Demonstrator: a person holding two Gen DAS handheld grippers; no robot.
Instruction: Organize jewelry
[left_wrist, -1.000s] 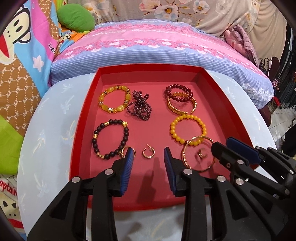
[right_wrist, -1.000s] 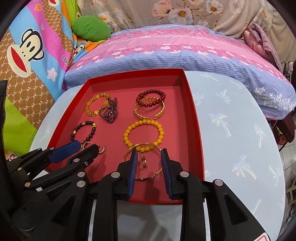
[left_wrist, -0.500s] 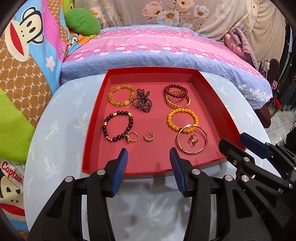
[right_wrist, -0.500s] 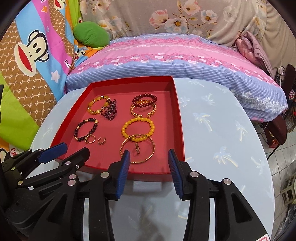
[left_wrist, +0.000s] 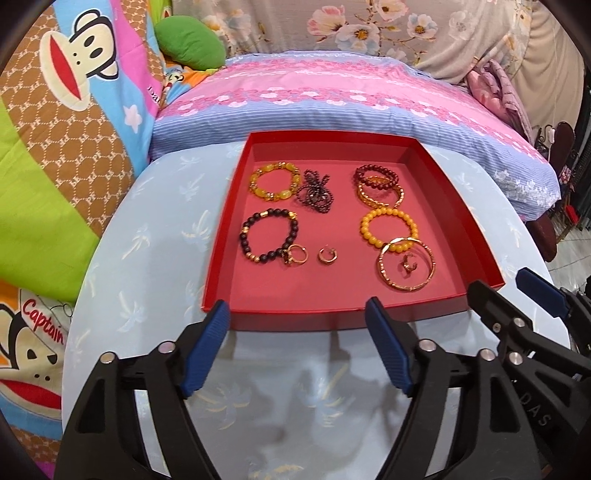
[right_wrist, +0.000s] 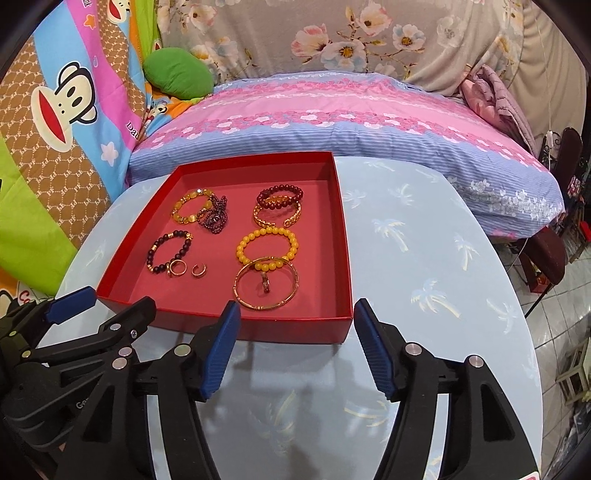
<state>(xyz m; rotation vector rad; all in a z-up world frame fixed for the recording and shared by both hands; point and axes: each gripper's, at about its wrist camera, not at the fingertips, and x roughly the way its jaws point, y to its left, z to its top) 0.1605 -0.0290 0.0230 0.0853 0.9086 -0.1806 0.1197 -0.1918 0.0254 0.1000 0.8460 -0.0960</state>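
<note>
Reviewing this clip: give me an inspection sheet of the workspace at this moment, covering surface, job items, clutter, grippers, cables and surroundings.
Surface: round table under a pale blue palm-print cloth, bearing a red tray.
Job's things: all in the tray. Far row: yellow stone bracelet, dark bead tangle, maroon bracelet overlapping a gold cuff. Near row: black bead bracelet, two small gold rings, yellow bead bracelet, gold bangle with a small ring inside it.
Clutter: nothing seen.
Grippers: left gripper and right gripper open, empty, jaws just widened, at the tray's near edge.
Cables: nothing seen on the table.
Surroundings: pink and blue pillow, cartoon blanket, green cushion.
</note>
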